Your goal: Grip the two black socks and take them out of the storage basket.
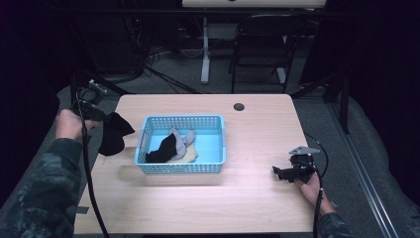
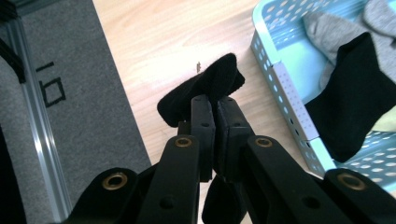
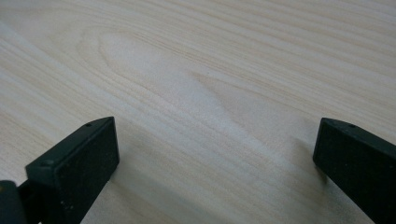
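1. The left gripper is squeezing a black sock tight between its jaws, and the sock is hanging over the table's left edge, just beside the blue basket.
2. More socks are lying in the basket.
3. The right gripper is resting low over bare wood, jaws wide, holding nothing.

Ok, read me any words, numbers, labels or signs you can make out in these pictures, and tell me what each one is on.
"6" or "9" with a short dash beside it: a black mark on the grey floor mat left of the table, seen sideways in the left gripper view, so which digit it is cannot be told.
Nothing readable on the blue basket, the black sock or the socks inside.
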A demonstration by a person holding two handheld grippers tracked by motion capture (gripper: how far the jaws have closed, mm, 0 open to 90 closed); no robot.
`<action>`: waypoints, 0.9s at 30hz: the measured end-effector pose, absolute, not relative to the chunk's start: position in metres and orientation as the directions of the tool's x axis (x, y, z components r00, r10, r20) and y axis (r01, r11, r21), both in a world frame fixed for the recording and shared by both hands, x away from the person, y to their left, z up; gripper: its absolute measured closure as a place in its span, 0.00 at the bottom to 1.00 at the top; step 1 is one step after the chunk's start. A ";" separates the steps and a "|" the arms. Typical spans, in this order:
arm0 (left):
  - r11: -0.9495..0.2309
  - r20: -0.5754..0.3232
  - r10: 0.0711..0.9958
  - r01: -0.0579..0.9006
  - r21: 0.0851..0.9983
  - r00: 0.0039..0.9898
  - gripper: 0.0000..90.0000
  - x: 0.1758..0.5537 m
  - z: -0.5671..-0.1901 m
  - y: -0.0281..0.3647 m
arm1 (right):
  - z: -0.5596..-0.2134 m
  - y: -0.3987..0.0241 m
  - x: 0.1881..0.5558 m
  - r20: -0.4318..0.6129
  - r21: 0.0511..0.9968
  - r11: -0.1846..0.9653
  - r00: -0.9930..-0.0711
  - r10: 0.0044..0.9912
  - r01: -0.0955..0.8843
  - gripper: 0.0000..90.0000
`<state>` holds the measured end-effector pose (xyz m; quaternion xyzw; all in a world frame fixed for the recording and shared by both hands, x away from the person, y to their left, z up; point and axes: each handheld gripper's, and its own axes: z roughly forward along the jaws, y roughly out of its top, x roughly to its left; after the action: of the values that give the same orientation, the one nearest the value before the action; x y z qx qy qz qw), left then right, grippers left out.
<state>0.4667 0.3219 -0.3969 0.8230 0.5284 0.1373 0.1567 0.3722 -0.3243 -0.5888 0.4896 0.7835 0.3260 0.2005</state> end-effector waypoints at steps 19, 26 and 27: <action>-0.357 -0.050 0.919 0.879 0.316 0.391 0.96 0.478 -0.487 0.310 | -0.589 -0.324 0.372 0.004 0.706 0.309 -0.440 0.898 0.637 0.00; -0.331 -0.111 0.920 0.898 0.289 0.375 0.89 0.478 -0.515 0.305 | -0.589 -0.324 0.372 0.002 0.707 0.309 -0.438 0.899 0.637 0.00; -0.328 -0.113 0.921 0.898 0.294 0.373 0.84 0.478 -0.515 0.305 | -0.589 -0.324 0.372 0.004 0.707 0.309 -0.440 0.898 0.637 0.00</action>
<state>0.4778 0.3055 -0.5148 0.8139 0.5587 0.0371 0.1549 0.3722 -0.3243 -0.5888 0.4895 0.7837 0.3255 0.2006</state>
